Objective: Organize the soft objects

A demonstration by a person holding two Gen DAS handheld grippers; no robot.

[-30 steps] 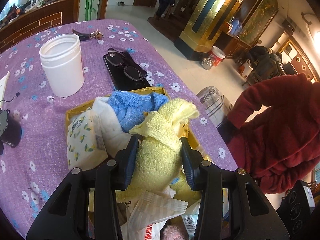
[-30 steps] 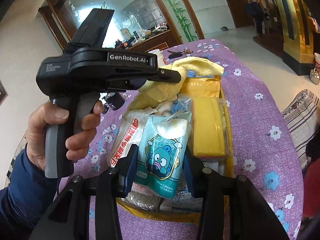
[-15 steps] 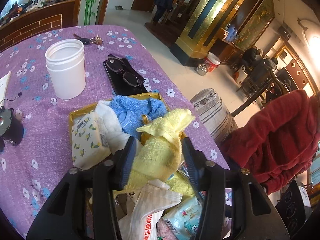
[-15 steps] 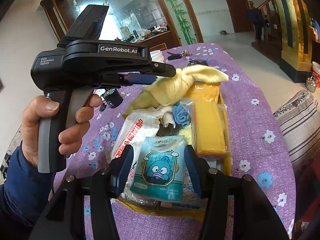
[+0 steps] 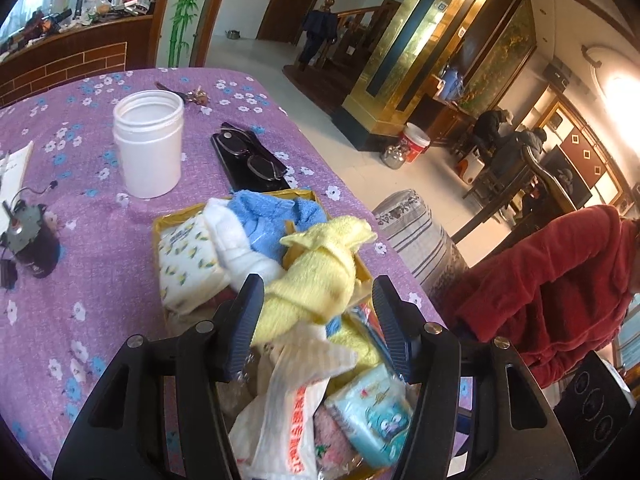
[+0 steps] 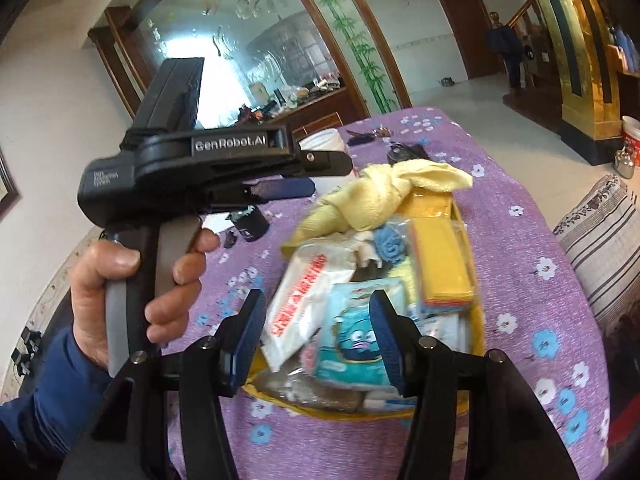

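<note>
Done: yellow towel (image 5: 316,280) and cartoon packet (image 6: 356,340) lie in the yellow tray (image 5: 160,224).
Fingers: both grippers just opened, gripping nothing.
Left: little, judging by the full tray.

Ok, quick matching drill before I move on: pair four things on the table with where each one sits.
Things:
1 yellow towel
2 glasses
3 white jar
4 cartoon tissue pack

Places:
A on the black case
B between the left claw's open fingers
C on the purple cloth, outside the tray
D between the right claw's open fingers

Pairs: 1-B, 2-A, 3-C, 4-D
</note>
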